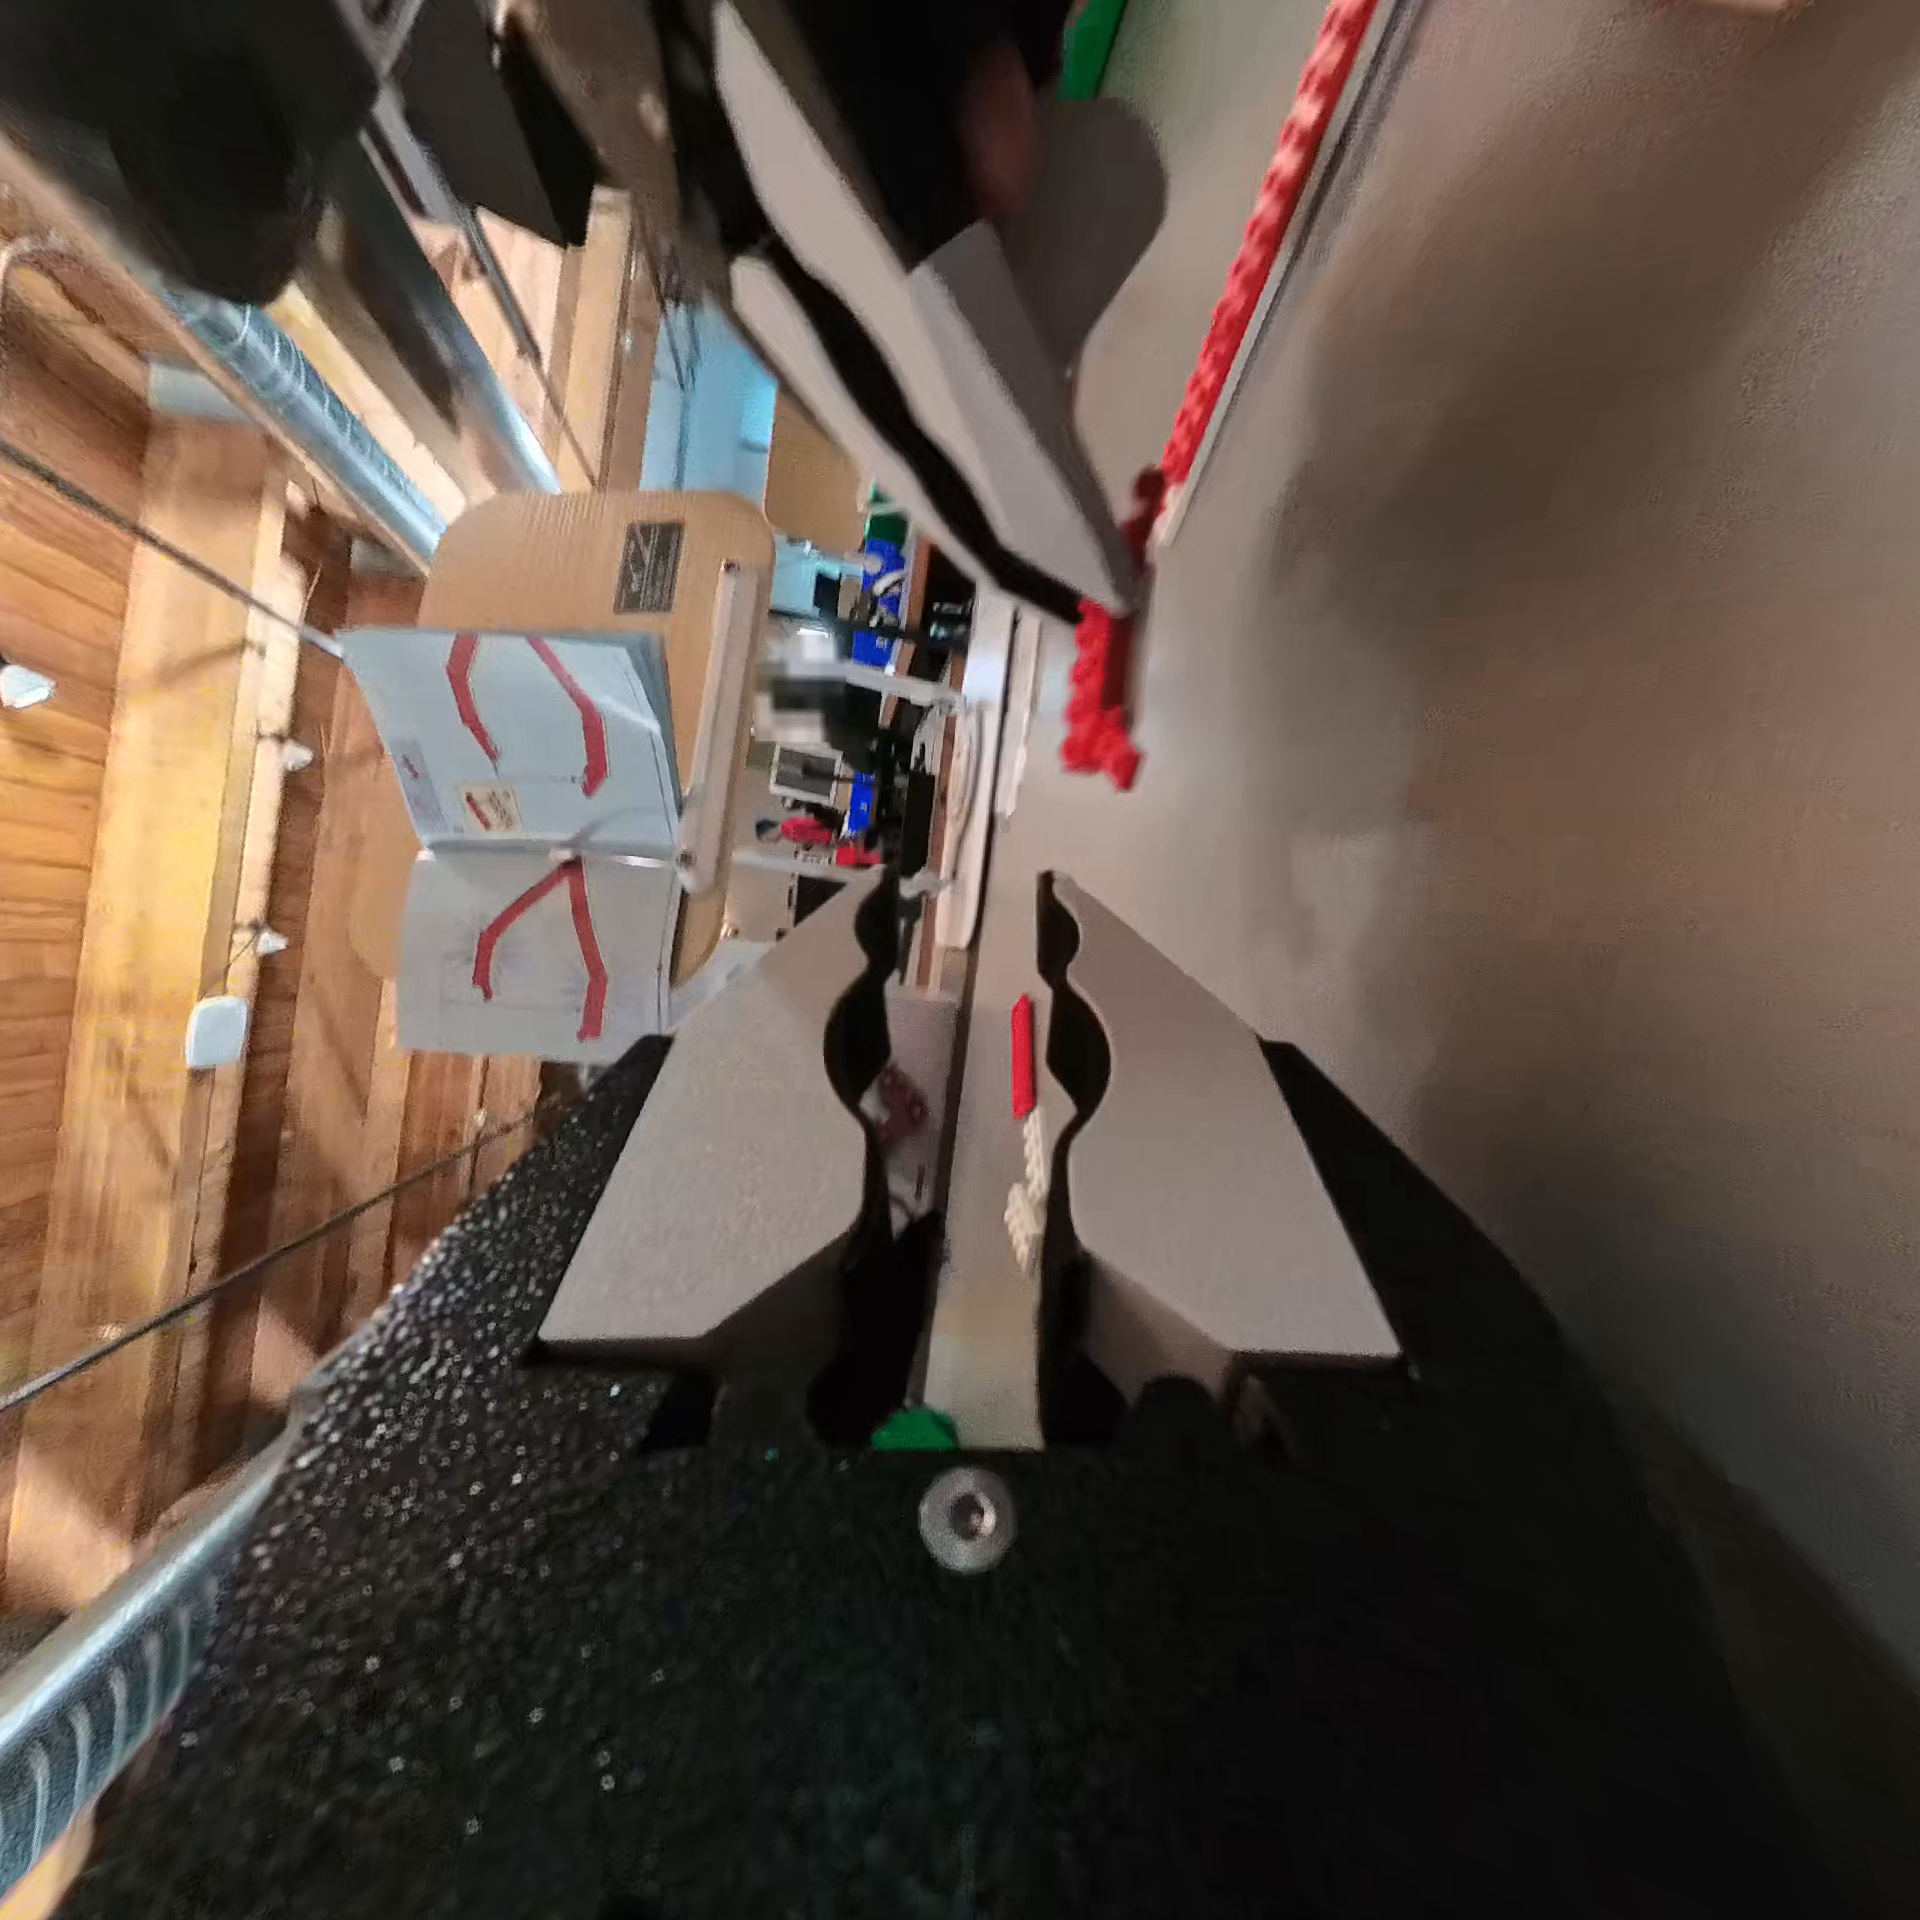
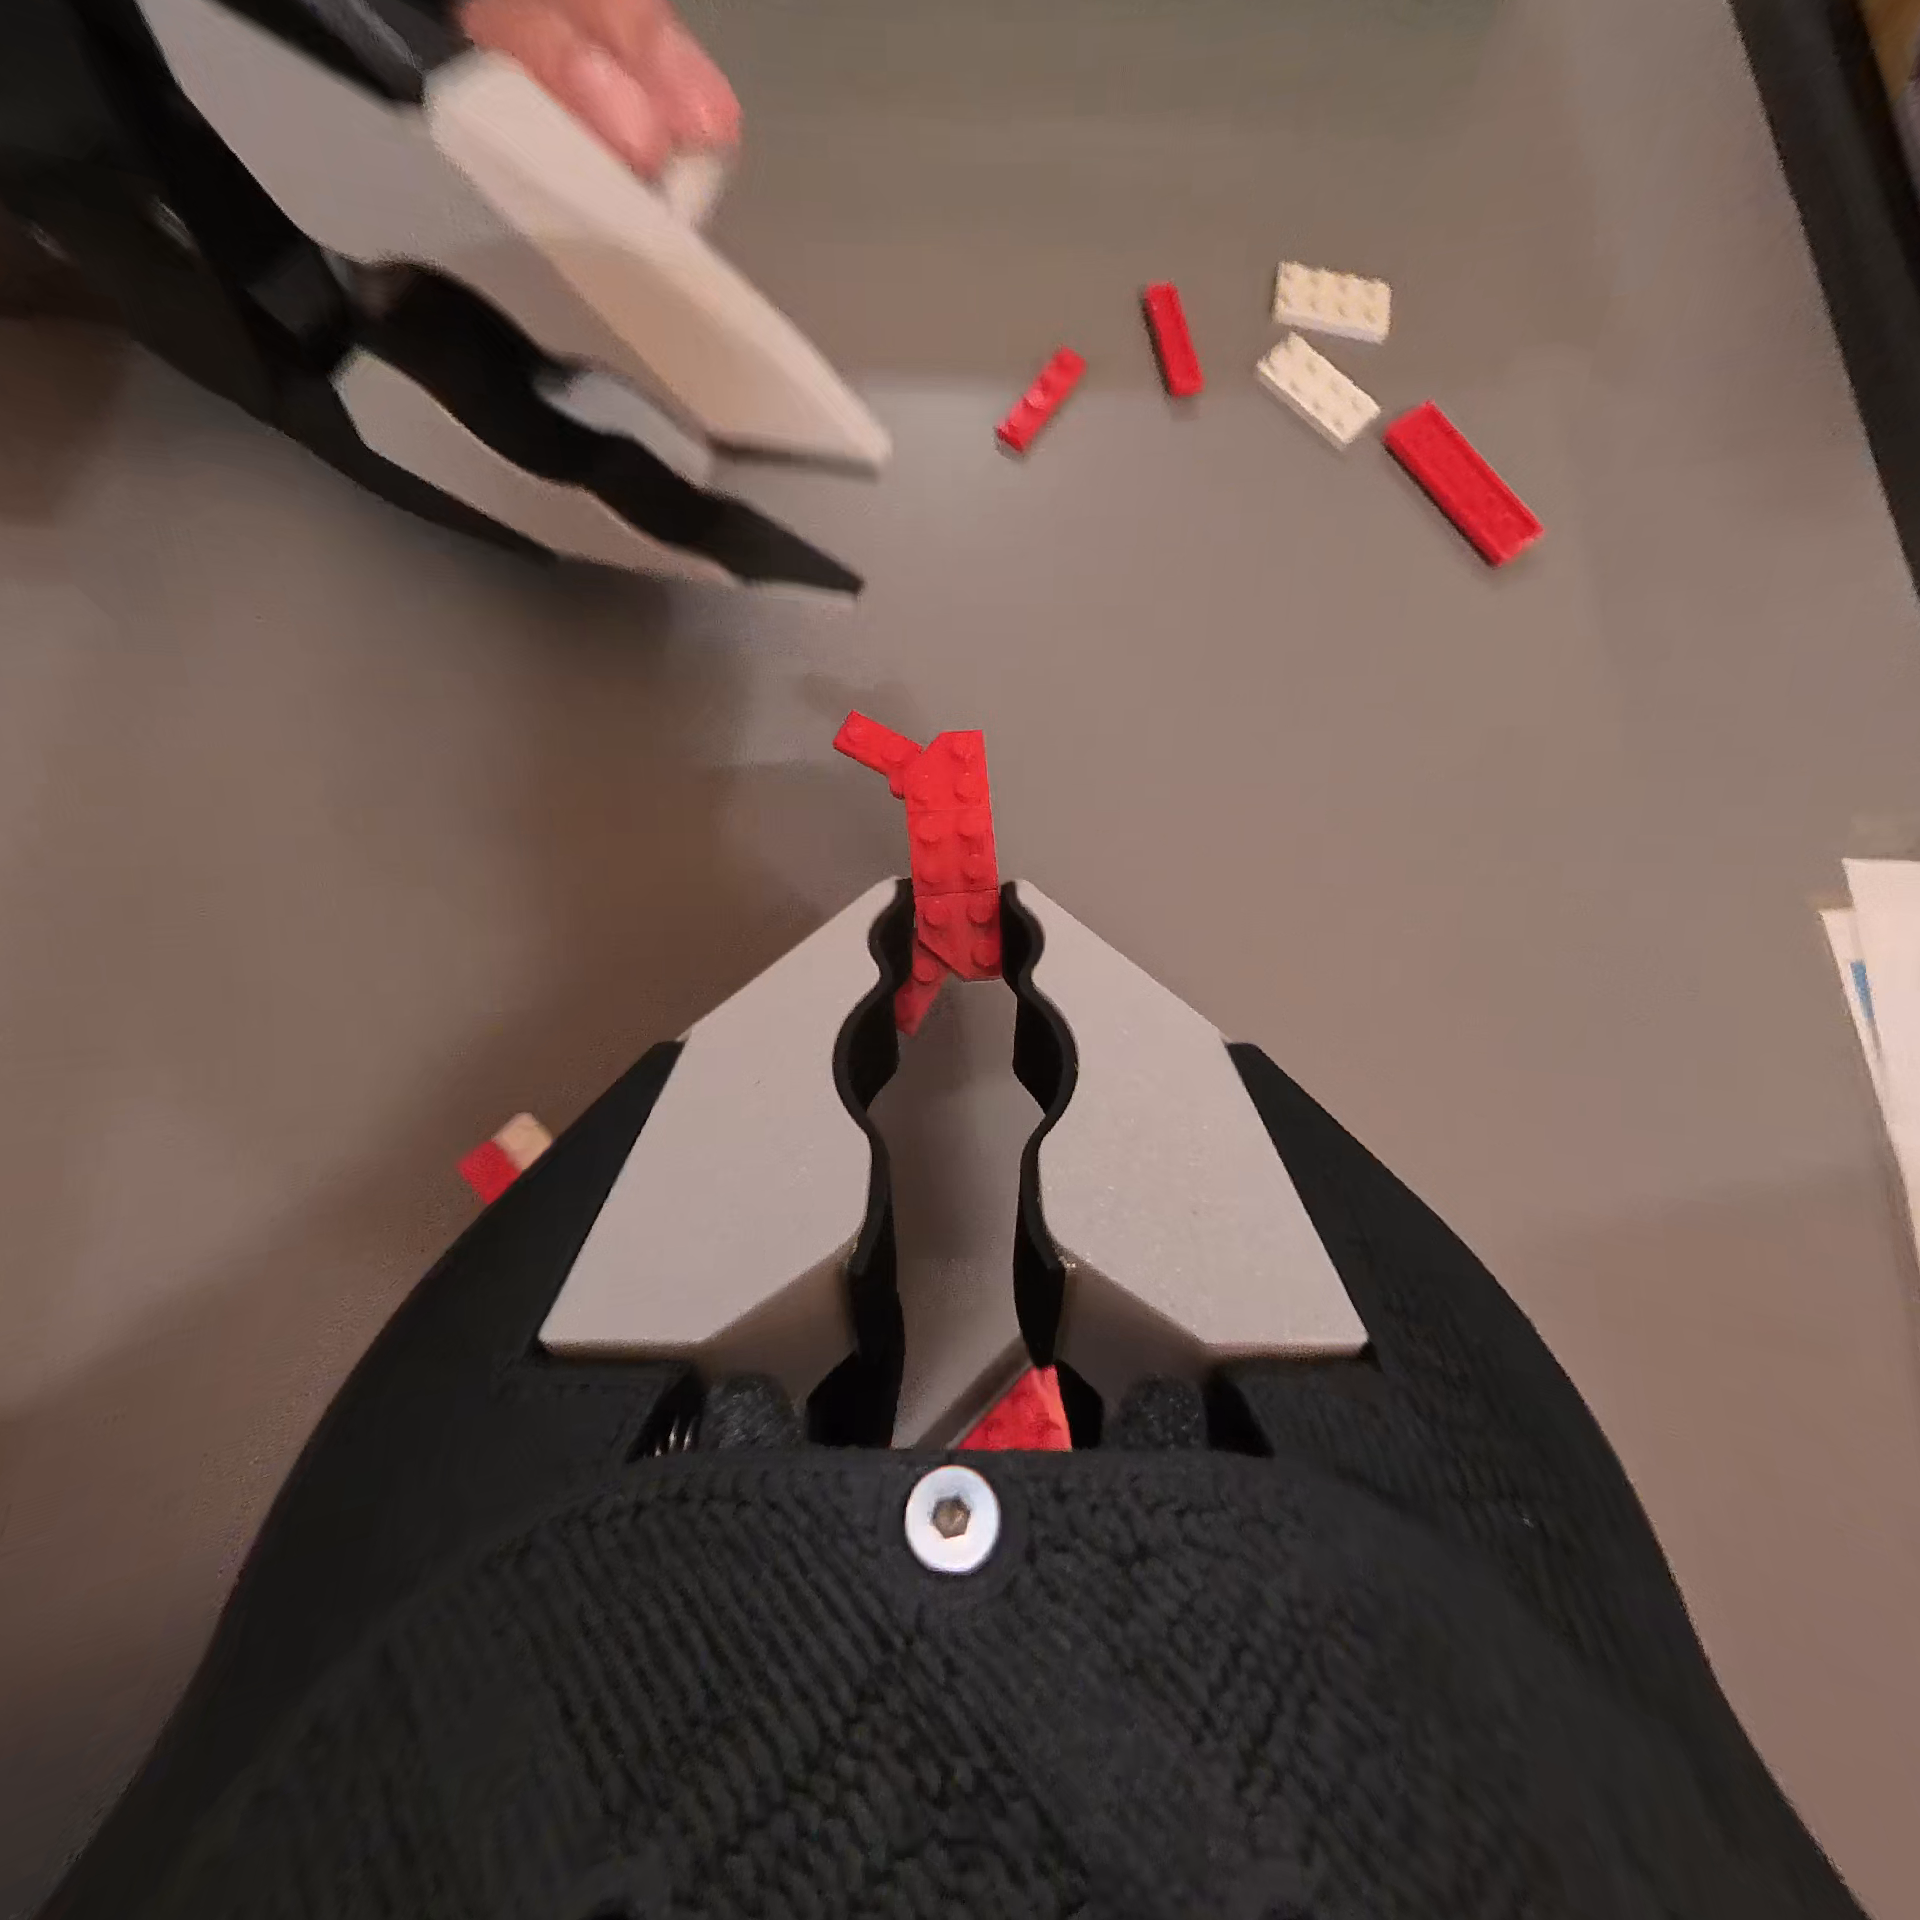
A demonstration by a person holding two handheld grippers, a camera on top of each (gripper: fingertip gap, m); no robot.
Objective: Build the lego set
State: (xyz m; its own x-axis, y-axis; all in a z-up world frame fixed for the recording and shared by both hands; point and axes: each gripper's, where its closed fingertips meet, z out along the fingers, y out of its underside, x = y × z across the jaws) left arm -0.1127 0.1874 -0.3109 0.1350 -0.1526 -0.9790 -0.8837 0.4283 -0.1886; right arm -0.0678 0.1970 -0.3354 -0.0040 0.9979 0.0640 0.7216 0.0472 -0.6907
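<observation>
My right gripper point(image 2: 958, 904) is shut on a red lego assembly point(image 2: 951, 821) of several small plates, which sticks out past the fingertips above the grey table point(image 2: 1351, 831). The assembly point(image 1: 1101, 686) also shows in the left wrist view, held by the right gripper point(image 1: 1117, 603) against the tilted table. My left gripper point(image 1: 966, 894) is open and empty. In the right wrist view it point(image 2: 862, 514) hovers at the upper left, apart from the assembly, with a hand point(image 2: 623, 73) behind it. Loose pieces lie beyond: two small red plates point(image 2: 1041, 400) point(image 2: 1174, 338), two white plates point(image 2: 1333, 301) point(image 2: 1317, 390) and a longer red plate point(image 2: 1463, 483).
An open instruction booklet point(image 1: 530, 727) stands on a cardboard holder off the table. A long red studded strip point(image 1: 1268, 239) lies along a table edge. A red and tan piece point(image 2: 504, 1153) lies left of my right gripper. White papers point(image 2: 1881, 966) sit at the right edge. The left gripper's tips are roughly 6 cm from the right gripper's.
</observation>
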